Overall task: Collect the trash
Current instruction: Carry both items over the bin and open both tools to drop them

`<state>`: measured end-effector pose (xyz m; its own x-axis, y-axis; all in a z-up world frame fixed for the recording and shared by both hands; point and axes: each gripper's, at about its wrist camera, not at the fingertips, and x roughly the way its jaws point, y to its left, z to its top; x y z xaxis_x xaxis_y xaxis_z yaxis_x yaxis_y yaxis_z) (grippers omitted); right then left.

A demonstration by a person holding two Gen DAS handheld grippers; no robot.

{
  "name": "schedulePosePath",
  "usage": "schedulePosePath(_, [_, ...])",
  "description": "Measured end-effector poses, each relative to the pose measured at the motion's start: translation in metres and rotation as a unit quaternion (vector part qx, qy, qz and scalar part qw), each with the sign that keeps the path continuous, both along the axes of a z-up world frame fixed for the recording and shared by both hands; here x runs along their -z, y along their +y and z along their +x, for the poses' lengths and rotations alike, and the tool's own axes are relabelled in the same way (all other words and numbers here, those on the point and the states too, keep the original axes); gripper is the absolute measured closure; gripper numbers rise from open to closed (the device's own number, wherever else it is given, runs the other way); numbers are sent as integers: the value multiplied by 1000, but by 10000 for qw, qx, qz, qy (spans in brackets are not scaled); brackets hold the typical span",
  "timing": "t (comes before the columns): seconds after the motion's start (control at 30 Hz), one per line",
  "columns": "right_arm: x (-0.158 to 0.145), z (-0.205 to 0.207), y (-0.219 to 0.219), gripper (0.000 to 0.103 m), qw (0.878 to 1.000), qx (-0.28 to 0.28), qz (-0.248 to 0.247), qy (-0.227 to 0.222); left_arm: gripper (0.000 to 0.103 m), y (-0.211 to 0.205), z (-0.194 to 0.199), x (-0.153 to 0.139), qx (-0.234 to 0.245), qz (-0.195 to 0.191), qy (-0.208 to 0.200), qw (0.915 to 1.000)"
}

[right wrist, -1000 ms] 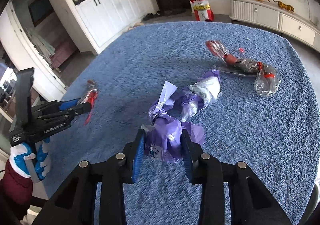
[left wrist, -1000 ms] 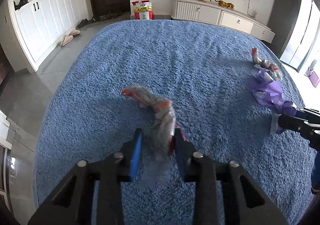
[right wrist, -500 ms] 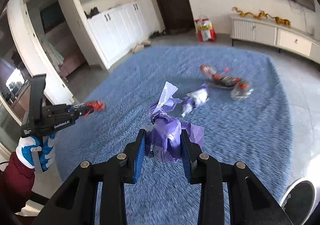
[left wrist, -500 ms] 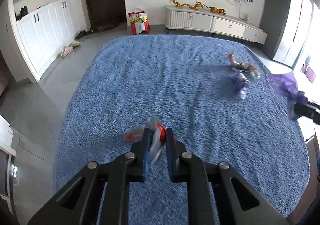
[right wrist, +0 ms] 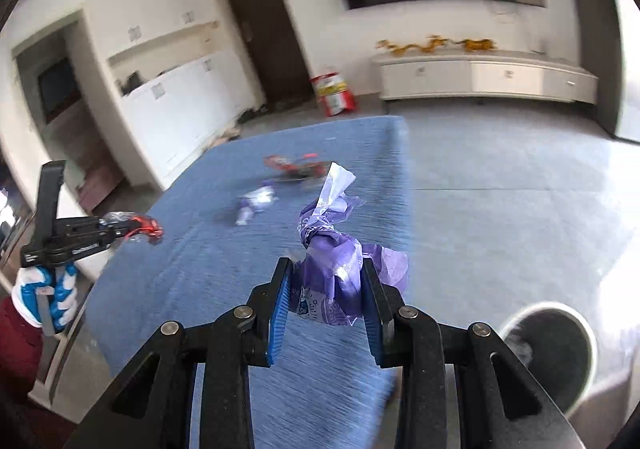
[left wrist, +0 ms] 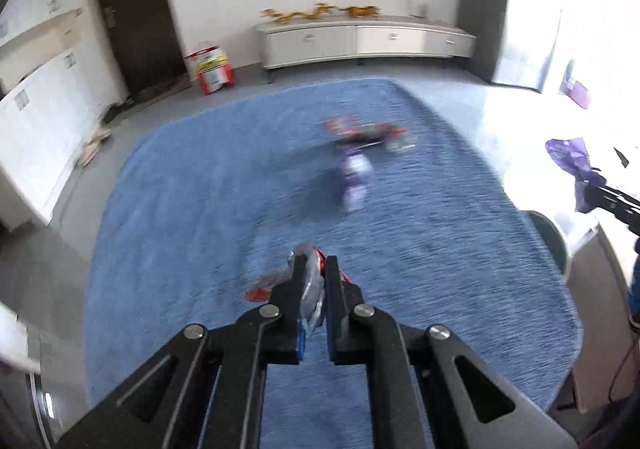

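My left gripper (left wrist: 311, 269) is shut on a clear and red plastic wrapper (left wrist: 309, 291) and holds it high above the blue carpet (left wrist: 200, 217). My right gripper (right wrist: 325, 277) is shut on a crumpled purple plastic bag (right wrist: 334, 261), also lifted; the bag also shows in the left wrist view (left wrist: 572, 157). Two pieces of trash lie on the carpet: a purple and white wrapper (left wrist: 354, 179) and a red and clear wrapper (left wrist: 368, 133). A grey round bin (right wrist: 552, 349) stands on the floor at the lower right of the right gripper.
A white low cabinet (left wrist: 368, 41) stands against the far wall under a dark TV. A red and white bag (left wrist: 210, 69) stands by the dark door. White cupboards (left wrist: 44, 109) line the left wall. Grey tiled floor surrounds the carpet.
Both grippers have risen and pulled back from the carpet with their trash. The right gripper has swung to the right, and the bin has come into its view.
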<state>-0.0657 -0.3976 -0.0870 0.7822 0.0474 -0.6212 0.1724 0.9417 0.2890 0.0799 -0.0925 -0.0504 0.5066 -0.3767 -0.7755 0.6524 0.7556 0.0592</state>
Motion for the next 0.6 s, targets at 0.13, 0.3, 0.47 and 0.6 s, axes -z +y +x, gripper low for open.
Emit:
schedulePosePath(0.13, [14,-37,-42,70,9983,569,62,87,96,-69,-25,-10,737,64,58,9972])
schedulePosePath(0.3, [50,-79,-92,70,9903,1329,166,374,96,-159,-62,-8,1625,120,249,9863])
schedulePosePath(0.47, [81,-101,-129,70,9809,1807,347,632,96,-249,-102,8,2347,234,365,9711])
schedulePosePath(0.6, [100,-105,-148,70,9760,1983,438,791,96,-315,-124,30,2699,399,573,9604])
